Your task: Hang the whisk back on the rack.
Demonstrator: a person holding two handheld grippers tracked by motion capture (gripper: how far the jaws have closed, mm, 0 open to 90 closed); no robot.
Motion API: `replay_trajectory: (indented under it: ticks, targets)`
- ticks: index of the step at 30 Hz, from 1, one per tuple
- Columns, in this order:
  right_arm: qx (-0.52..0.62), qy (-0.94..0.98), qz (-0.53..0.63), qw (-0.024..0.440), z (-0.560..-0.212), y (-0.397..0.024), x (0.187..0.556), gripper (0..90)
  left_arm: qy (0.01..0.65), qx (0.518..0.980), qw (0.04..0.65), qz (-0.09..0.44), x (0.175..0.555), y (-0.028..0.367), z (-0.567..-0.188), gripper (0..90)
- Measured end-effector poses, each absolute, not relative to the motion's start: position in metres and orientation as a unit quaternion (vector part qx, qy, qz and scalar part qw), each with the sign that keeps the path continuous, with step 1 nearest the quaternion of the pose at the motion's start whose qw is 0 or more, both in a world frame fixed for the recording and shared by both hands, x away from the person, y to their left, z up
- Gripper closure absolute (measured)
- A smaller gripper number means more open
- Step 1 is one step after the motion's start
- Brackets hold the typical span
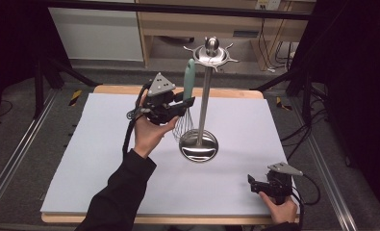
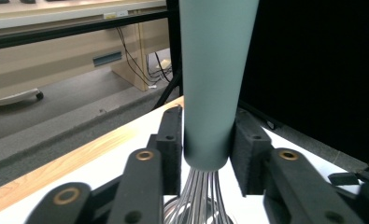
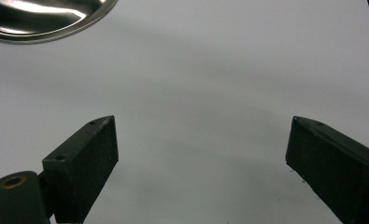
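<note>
A whisk with a pale green handle and steel wires stands upright beside the pole of a steel utensil stand. Its handle top reaches up near one of the stand's hooks. My left gripper is raised beside the stand and shut on the lower handle. In the left gripper view the black pads lie against both sides of the handle, just above the wires. My right gripper rests low at the front right of the white mat. Its jaws stand wide open with nothing between them.
The stand's round mirrored base sits mid-table, and its rim shows at the upper left of the right gripper view. A ring of hooks crowns the pole. Past the wooden table edge are grey floor, cables and a cabinet.
</note>
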State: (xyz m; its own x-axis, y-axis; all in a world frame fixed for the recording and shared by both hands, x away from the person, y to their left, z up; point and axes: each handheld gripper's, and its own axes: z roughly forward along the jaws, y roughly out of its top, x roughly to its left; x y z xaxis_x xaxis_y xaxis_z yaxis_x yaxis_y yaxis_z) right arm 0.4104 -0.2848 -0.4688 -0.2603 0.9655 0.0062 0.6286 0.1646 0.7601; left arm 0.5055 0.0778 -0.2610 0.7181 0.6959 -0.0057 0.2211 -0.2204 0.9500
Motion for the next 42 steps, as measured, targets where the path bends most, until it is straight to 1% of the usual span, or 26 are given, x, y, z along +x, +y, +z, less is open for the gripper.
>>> replay_trajectory:
  ticks: [1, 9, 12, 18, 25, 42]
  targets:
    - [0.553, 0.721, 0.333, 0.253, -0.469, -0.285, 0.410, 9.7, 0.307, 0.748, 0.548, 0.214, 0.506, 0.079, -0.263, 62.9]
    - [0.554, 0.720, 0.333, 0.251, -0.469, -0.285, 0.410, 9.7, 0.303, 0.749, 0.548, 0.219, 0.503, 0.084, -0.269, 56.5]
    - [0.553, 0.721, 0.332, 0.253, -0.469, -0.285, 0.410, 9.7, 0.303, 0.748, 0.547, 0.223, 0.501, 0.088, -0.271, 50.9]
    - [0.553, 0.721, 0.333, 0.253, -0.469, -0.285, 0.410, 9.7, 0.306, 0.748, 0.545, 0.224, 0.495, 0.100, -0.281, 45.6]
    - [0.555, 0.720, 0.332, 0.253, -0.469, -0.286, 0.410, 9.6, 0.311, 0.749, 0.543, 0.221, 0.488, 0.112, -0.296, 41.1]
    - [0.558, 0.718, 0.329, 0.254, -0.470, -0.287, 0.410, 9.2, 0.324, 0.770, 0.510, 0.207, 0.466, 0.137, -0.348, 35.7]
